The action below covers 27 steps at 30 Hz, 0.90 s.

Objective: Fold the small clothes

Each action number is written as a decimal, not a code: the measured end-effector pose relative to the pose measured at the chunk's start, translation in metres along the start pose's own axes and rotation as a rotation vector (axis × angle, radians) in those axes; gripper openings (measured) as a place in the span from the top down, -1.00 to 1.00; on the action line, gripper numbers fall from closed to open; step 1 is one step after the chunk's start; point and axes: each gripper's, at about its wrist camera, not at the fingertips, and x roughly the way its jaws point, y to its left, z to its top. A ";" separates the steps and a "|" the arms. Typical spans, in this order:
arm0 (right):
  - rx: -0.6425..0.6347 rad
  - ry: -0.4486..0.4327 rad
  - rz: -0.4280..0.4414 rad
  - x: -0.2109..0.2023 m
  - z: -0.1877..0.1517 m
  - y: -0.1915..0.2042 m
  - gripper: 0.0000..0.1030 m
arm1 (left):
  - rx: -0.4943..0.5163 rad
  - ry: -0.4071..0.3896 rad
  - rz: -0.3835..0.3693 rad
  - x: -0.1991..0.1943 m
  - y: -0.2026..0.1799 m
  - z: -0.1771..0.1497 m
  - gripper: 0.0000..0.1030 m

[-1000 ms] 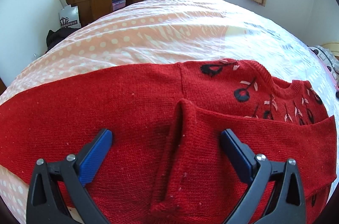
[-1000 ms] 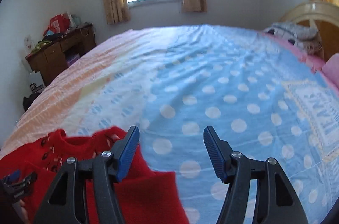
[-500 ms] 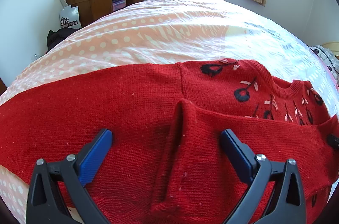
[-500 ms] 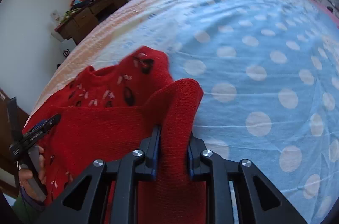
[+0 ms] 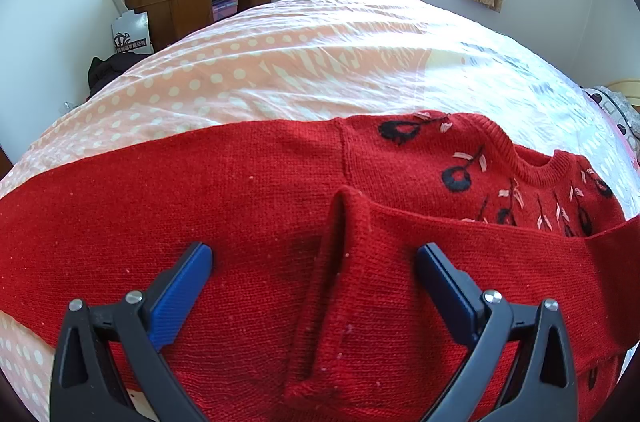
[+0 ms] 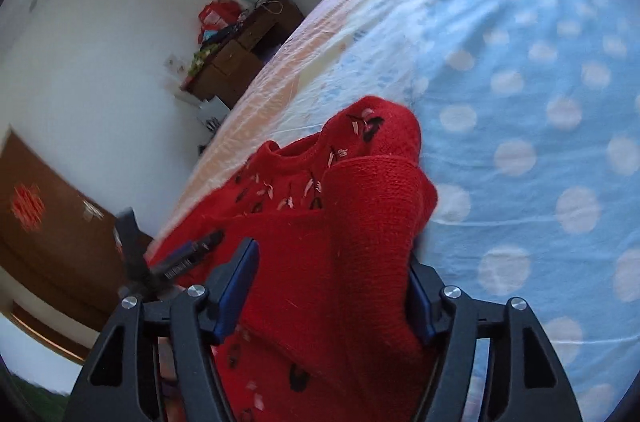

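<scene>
Left claw [image 5: 314,258]: you are holding it wide open above the red sweater [image 5: 248,222], gripping nothing.
Right claw [image 6: 332,286]: its jaws have just been opening; the folded sleeve [image 6: 372,222] is lying loosely between them.
Hidden: the sleeve is covering the right pad.

A wide bed [image 5: 320,54] carries everything here, covered by a polka-dot sheet [image 6: 520,94] that is peach on one side and pale blue on the other (white dots throughout). Directly on it lies a red knit sweater [image 5: 240,206], spread near the close edge, one sleeve [image 5: 460,242] folded across its body.
</scene>
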 end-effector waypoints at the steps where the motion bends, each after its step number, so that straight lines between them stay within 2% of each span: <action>1: 0.045 0.033 0.024 0.011 0.003 -0.006 -0.32 | 0.000 0.000 0.000 0.000 0.000 0.000 -1.00; 3: 0.079 0.057 0.034 0.026 0.007 -0.010 -0.33 | 0.000 0.000 0.000 0.000 0.000 0.000 -1.00; 6: 0.071 0.006 -0.005 0.026 0.023 -0.008 -0.33 | 0.000 0.000 0.000 0.000 0.000 0.000 -1.00; 9: 0.062 -0.149 0.100 -0.008 0.035 -0.003 -0.35 | 0.000 0.000 -0.001 0.000 0.000 0.000 -1.00; 10: 0.044 -0.224 0.140 -0.028 0.038 -0.001 -0.35 | -0.001 -0.001 -0.001 0.000 0.000 0.000 -1.00; 11: 0.021 -0.291 0.145 -0.045 0.039 0.003 -0.35 | -0.001 -0.001 -0.001 0.000 0.000 0.000 -1.00; 12: -0.001 -0.334 0.118 -0.056 0.040 0.005 -0.35 | 0.000 -0.001 0.000 0.000 0.000 0.000 -1.00; 13: -0.034 -0.357 0.025 -0.067 0.042 0.010 -0.35 | 0.000 -0.001 0.000 0.000 0.000 0.000 -1.00; 15: -0.080 -0.345 -0.128 -0.068 0.042 0.016 -0.35 | 0.000 -0.001 0.000 0.000 0.000 0.000 -1.00; 16: -0.109 -0.328 -0.198 -0.065 0.039 0.019 -0.30 | -0.001 -0.001 0.000 0.000 0.000 0.000 -1.00; 17: -0.136 -0.315 -0.230 -0.062 0.036 0.023 -0.18 | -0.001 -0.001 0.000 0.000 0.000 0.000 -1.00; 19: -0.204 -0.251 -0.306 -0.047 0.029 0.031 0.82 | 0.000 -0.001 0.000 0.000 0.000 0.000 -1.00; 22: -0.277 -0.158 -0.351 -0.015 0.017 0.033 0.86 | -0.001 -0.001 -0.001 0.000 0.000 0.000 -1.00; 25: -0.319 -0.035 -0.544 0.023 0.008 0.013 0.86 | -0.001 -0.001 -0.001 0.000 0.000 0.000 -1.00; 26: -0.304 -0.071 -0.547 0.020 0.008 0.009 0.86 | -0.002 -0.002 -0.002 0.000 0.000 0.000 -1.00; 27: -0.289 -0.099 -0.605 0.018 0.010 0.011 0.86 | -0.004 -0.002 -0.004 -0.001 0.000 0.000 -1.00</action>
